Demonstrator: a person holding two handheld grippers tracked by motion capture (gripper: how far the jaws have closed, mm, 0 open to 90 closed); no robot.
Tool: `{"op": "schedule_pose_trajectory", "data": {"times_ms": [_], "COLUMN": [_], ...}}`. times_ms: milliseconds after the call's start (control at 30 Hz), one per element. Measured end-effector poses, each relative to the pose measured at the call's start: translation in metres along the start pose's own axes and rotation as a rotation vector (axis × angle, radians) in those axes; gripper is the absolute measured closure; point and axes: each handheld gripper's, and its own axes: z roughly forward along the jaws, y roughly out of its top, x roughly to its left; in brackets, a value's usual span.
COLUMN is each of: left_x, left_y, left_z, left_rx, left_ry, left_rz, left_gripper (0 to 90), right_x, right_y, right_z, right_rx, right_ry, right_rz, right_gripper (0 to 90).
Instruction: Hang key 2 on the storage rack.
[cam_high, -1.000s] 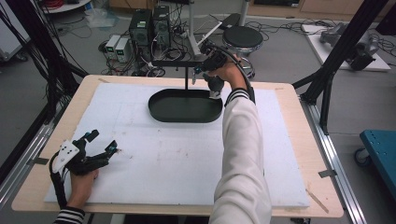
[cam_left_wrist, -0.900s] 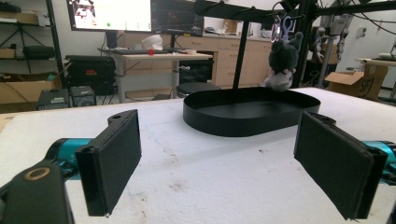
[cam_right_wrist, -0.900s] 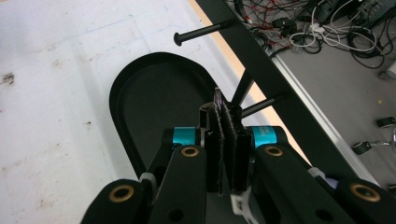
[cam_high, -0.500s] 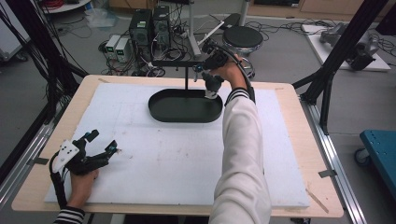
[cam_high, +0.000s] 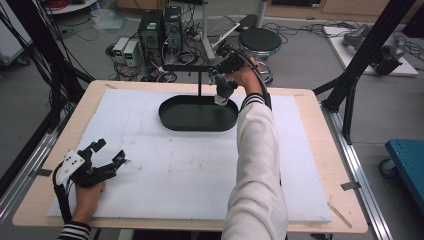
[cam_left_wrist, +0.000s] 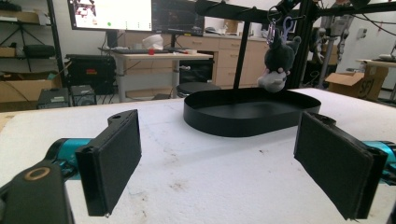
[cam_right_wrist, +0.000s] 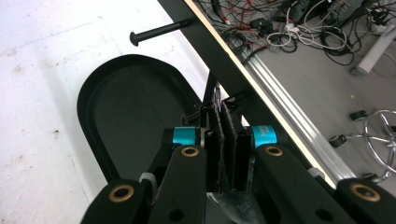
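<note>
A black oval tray (cam_high: 167, 119) lies at the far middle of the white mat, carrying a post with a horizontal bar (cam_high: 182, 66). A small grey-and-black plush keychain (cam_high: 223, 93) hangs over the tray's right end; it dangles by its clips under the bar in the left gripper view (cam_left_wrist: 276, 63). My right gripper (cam_high: 218, 78) is at the top of the keychain, jaws pressed together (cam_right_wrist: 227, 109) on its thin top part beside the bar (cam_right_wrist: 219, 60). My left gripper (cam_high: 111, 150) rests low at the mat's near left, open and empty (cam_left_wrist: 219, 163), facing the tray (cam_left_wrist: 233, 126).
The tray (cam_right_wrist: 86, 93) holds nothing. A short black peg (cam_right_wrist: 159, 31) sticks out from the stand. The white mat (cam_high: 190, 175) covers most of the wooden table. Beyond the far edge, computers, cables and a stool (cam_high: 260, 40) stand on the floor.
The right gripper and the keychain have edged slightly left along the bar. The left gripper has stayed where it was, still open.
</note>
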Motion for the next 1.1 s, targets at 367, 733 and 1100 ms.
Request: {"op": "schedule_pose_trajectory", "data": {"times_ms": [367,733,1100], "left_x": [0.0,0.0,0.0], "left_y": [0.0,0.0,0.0], "left_z": [0.0,0.0,0.0], "left_rx": [0.002,0.003,0.003], "left_ry": [0.0,0.001,0.0], "left_rz": [0.002,0.002,0.012], "left_gripper": [15.2,15.2,15.2], "right_x": [-0.003,-0.001,0.009], "right_y": [0.0,-0.011,-0.044], "right_z": [0.002,-0.012,-0.057], "right_rx": [-0.021,-0.178,-0.406], "right_ry": [-0.062,-0.179,-0.063], "right_rz": [0.01,0.08,0.182], "right_gripper": [82.3,12.2,0.9]}}
